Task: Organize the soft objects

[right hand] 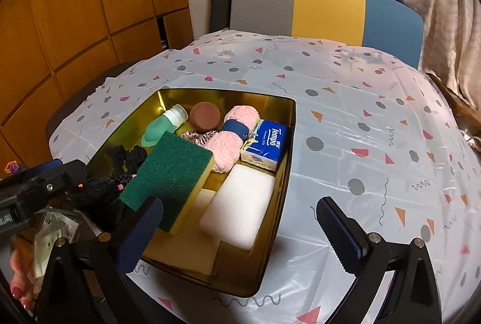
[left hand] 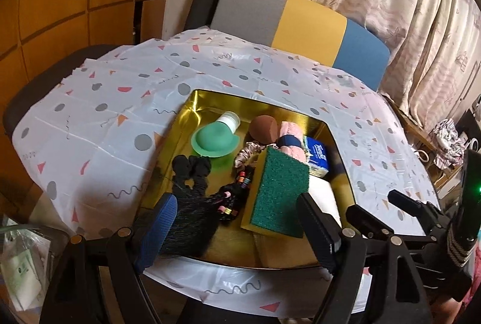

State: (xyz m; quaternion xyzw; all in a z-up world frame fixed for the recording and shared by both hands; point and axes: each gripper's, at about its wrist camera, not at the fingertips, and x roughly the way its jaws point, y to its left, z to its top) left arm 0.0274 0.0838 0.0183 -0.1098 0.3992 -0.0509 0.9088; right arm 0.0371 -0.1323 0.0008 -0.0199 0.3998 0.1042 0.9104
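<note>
A gold tray (left hand: 228,94) (right hand: 228,91) sits on the patterned tablecloth and holds the soft things. A green-and-yellow scouring sponge (left hand: 279,191) (right hand: 171,176) leans tilted over a black braided hair piece (left hand: 228,197). Beside it lie a white sponge (right hand: 240,203), a pink rolled towel (right hand: 237,134), a Tempo tissue pack (right hand: 266,143), a brown puff (right hand: 205,115), a green squeeze bottle (left hand: 215,137) and a black scrunchie (left hand: 192,170). My left gripper (left hand: 237,199) hovers open over the tray's near end. My right gripper (right hand: 240,202) is wide open above the white sponge, gripping nothing.
A chair with a grey, yellow and blue back (left hand: 300,20) stands behind the table. Wooden cabinet doors (right hand: 75,23) fill the left side and a curtain (left hand: 421,8) hangs at the right. Plastic bags and papers (left hand: 21,264) lie below the table's near left edge.
</note>
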